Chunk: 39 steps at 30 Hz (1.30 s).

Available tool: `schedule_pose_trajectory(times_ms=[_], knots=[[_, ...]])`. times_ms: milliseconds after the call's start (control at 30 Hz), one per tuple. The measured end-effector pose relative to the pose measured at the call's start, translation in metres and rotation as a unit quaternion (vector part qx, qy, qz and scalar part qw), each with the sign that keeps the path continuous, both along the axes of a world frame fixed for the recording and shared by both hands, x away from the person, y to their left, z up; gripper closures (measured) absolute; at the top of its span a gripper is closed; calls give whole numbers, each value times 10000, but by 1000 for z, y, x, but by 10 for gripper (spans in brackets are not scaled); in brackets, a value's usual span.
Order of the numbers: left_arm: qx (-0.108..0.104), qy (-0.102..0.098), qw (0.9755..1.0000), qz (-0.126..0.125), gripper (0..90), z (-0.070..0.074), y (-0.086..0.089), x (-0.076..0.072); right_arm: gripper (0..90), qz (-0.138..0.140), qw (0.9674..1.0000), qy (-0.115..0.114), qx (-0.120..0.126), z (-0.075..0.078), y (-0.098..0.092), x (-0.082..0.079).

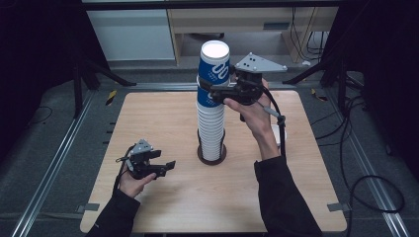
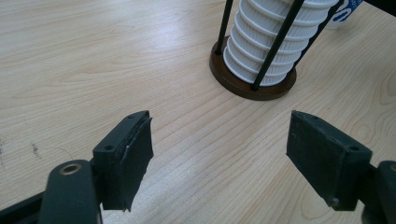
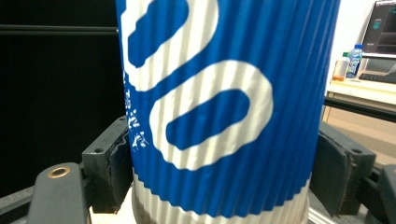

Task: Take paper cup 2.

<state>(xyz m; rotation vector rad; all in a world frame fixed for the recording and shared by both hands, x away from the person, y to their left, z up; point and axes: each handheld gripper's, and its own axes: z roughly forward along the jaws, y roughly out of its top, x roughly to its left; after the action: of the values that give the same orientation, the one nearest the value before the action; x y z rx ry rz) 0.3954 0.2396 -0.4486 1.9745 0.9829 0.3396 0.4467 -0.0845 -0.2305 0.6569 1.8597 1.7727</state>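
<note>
The right gripper point(image 1: 221, 88) clamps the top blue cup point(image 1: 214, 61) on the cup stack point(image 1: 211, 129), a straight upward pull likely next, while the left gripper point(image 1: 165, 167) rests released.

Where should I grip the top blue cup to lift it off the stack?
Grip the top blue cup on its ribbed side wall, level from the right, as the right gripper does: it stands upright, clear above the stack, with its mouth open upward.

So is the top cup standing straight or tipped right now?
Upright. The top cup sits in line with the cup stack below it, rim facing up, with the right gripper clamped on its sides.
</note>
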Motion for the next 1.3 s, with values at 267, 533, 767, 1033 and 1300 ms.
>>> schedule_pose_trajectory(times_ms=[267, 533, 767, 1033, 1300], knots=[[-12, -9, 10000, -2, 219, 1, 1, 0, 200, -36, 9999, -128, 55, 10, -15, -10], [-18, -29, 10000, -27, 220, 2, 0, -2, 200, -343, 9993, -124, -30, -4, -55, -28], [-36, -33, 10000, -87, 220, 4, -1, -3, 204, -523, 9984, 75, -191, -35, -92, -44], [-54, -50, 9998, -166, 220, 6, -3, -5, 207, -475, 9975, 377, -359, -72, -107, -50], [-82, -65, 9998, -185, 222, 8, -3, -6, 208, -364, 9968, 553, -445, -97, -113, -56]])
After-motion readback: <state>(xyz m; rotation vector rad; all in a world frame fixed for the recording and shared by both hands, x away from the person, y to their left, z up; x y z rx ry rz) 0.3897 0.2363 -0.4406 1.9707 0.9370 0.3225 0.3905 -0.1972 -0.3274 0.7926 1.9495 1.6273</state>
